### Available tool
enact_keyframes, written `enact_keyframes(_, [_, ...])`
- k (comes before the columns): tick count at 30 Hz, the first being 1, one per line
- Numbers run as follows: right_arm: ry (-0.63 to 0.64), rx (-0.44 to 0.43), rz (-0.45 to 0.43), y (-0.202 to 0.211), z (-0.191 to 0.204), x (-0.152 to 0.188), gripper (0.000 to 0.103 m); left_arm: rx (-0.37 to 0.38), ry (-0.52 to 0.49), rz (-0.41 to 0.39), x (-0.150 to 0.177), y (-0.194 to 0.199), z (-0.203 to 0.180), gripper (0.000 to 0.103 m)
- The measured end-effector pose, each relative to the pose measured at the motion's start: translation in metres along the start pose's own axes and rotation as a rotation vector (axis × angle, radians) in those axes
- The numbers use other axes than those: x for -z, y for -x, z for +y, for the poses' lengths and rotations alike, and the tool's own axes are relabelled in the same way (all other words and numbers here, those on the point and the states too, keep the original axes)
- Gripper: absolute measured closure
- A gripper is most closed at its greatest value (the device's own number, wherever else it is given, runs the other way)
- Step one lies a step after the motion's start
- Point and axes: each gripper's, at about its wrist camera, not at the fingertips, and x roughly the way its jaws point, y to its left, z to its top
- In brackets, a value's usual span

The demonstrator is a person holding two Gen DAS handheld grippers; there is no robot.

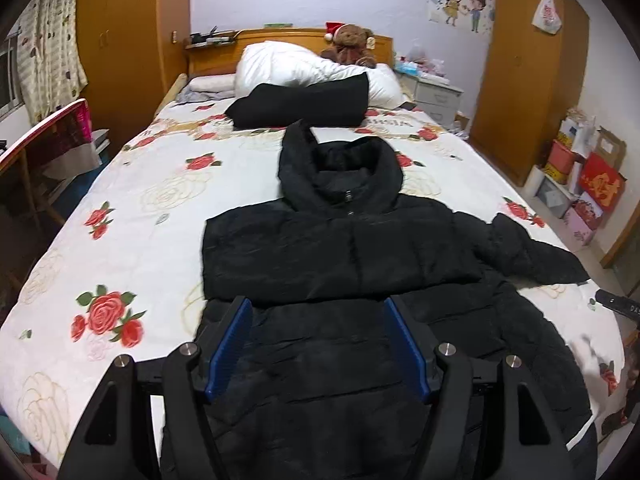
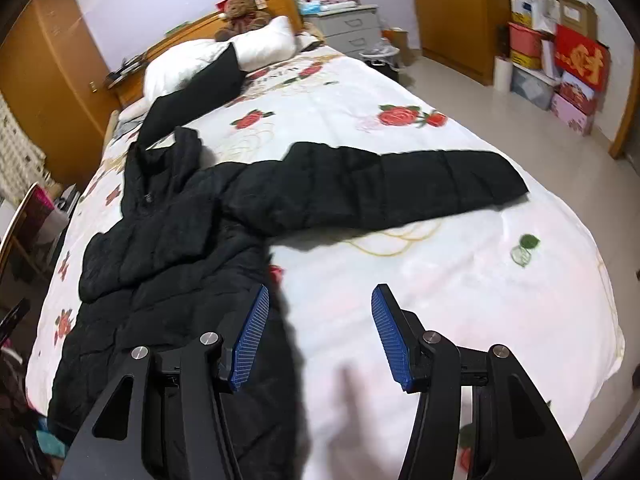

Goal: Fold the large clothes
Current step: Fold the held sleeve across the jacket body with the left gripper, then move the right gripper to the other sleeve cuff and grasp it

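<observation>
While I hold my left gripper (image 1: 319, 344) low over the bed, its jaws stand spread with nothing between them, and the black jacket (image 1: 340, 264) lies straight ahead of and beneath them, hood pointing away from me. One sleeve is already folded across the chest, just beyond my fingertips (image 1: 232, 344). The other sleeve (image 1: 532, 252) trails off to the right of the jaws, onto the flowered bedspread (image 1: 132, 208). Farther ahead sit a folded black garment (image 1: 304, 104), white pillows (image 1: 296, 64) and a teddy bear (image 1: 352, 42) against the headboard.

Through the right wrist camera, my right gripper (image 2: 320, 336) is also spread and empty, hovering over bare bedspread (image 2: 460, 280). The jacket's body (image 2: 168, 264) runs along the left of the jaws, its edge just beside my left pad (image 2: 250, 340). The outstretched sleeve (image 2: 380, 184) lies ahead and slightly right, well beyond the tips.

I judge the next step is bringing that sleeve in. The padded fabric looks slippery and springy: a shallow pinch could slide off, or the sleeve could spring back open. Pulling hard might drag the whole jacket and undo the fold already made. Pinching bedspread along with the cuff is another risk.
</observation>
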Motion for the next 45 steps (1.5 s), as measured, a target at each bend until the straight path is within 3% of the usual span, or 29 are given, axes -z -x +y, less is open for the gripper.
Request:
enact_keyframes(6, [-0.051,0.027,0.017,-0.013,-0.031,-0.004,0.048,-0.041,0.01,0.002,0.002,-0.003,0.009,0.033])
enact_keyframes(10, [-0.072,0.055,0.017,-0.023,-0.051,-0.015,0.042,-0.033,0.013,0.018,0.0,-0.02,0.003,0.033])
enact_keyframes(19, [-0.171,0.092,0.05,-0.066,-0.103,-0.04,0.042,0.0,-0.001,0.049,-0.001,-0.059,-0.018,0.033])
enact_keyframes(27, [-0.349,0.063,0.083,-0.114,-0.151,-0.048,0.042,-0.024,0.0,0.087,-0.003,-0.099,-0.019,0.033])
enact_keyframes(32, [-0.462,0.03,0.056,-0.133,-0.174,-0.053,0.042,-0.026,0.009,0.11,-0.002,-0.119,-0.017,0.033])
enact_keyframes(39, [-0.55,0.054,0.018,-0.154,-0.192,-0.074,0.043,-0.03,-0.001,0.136,0.001,-0.135,-0.018,0.033])
enact_keyframes(40, [-0.548,0.072,0.018,-0.154,-0.192,-0.077,0.052,-0.032,-0.002,0.138,0.001,-0.137,-0.017,0.033])
enact_keyframes(41, [-0.54,0.093,0.021,-0.154,-0.191,-0.079,0.071,-0.033,-0.003,0.14,0.0,-0.138,-0.017,0.033])
enact_keyframes(42, [-0.541,0.091,0.023,-0.154,-0.193,-0.081,0.079,-0.035,-0.003,0.139,0.0,-0.138,-0.017,0.033])
enact_keyframes(43, [-0.553,0.085,0.022,-0.151,-0.193,-0.082,0.087,-0.034,-0.001,0.136,0.0,-0.138,-0.016,0.033])
enact_keyframes(45, [-0.552,0.071,-0.002,-0.139,-0.191,-0.086,0.091,-0.032,0.004,0.129,-0.002,-0.135,-0.013,0.033])
